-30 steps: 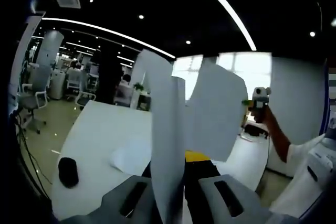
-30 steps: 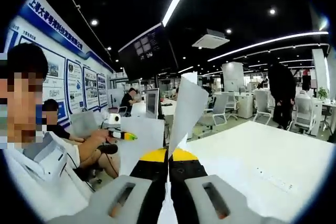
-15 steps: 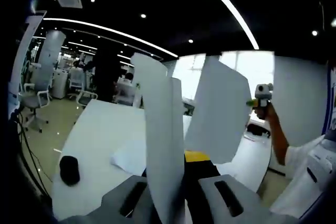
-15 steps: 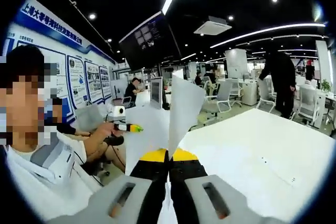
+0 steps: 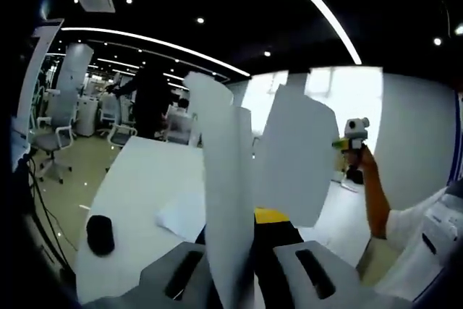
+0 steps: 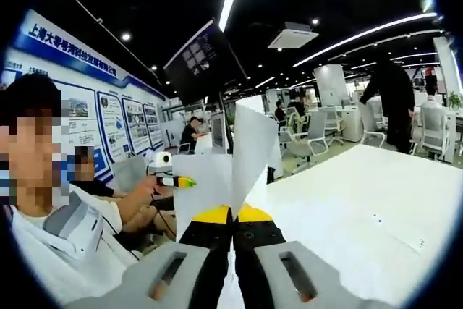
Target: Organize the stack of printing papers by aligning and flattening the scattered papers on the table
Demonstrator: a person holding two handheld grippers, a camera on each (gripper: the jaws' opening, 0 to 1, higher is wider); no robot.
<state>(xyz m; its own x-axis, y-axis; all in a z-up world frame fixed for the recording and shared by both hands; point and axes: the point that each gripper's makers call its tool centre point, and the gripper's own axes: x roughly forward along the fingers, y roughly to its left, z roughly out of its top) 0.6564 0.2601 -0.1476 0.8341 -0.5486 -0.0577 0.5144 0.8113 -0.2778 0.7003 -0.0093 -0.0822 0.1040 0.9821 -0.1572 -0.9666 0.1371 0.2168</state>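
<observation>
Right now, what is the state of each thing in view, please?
Left claw: shut on papers.
Right claw: shut on papers.
Papers: held upright above the table, uneven, not yet aligned.
Sheet: lying flat on the table.
Table: white, bearing the sheet and a black object.

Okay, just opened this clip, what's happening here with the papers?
A person holds handheld tongs in each hand and has lifted printing papers off the white table. The left tongs are shut on an upright sheet, and the right tongs are shut on another sheet. Both sheets are held up in the air, facing each other. One more paper lies flat on the table, beside a small black object. Nothing is stacked or aligned yet.
</observation>
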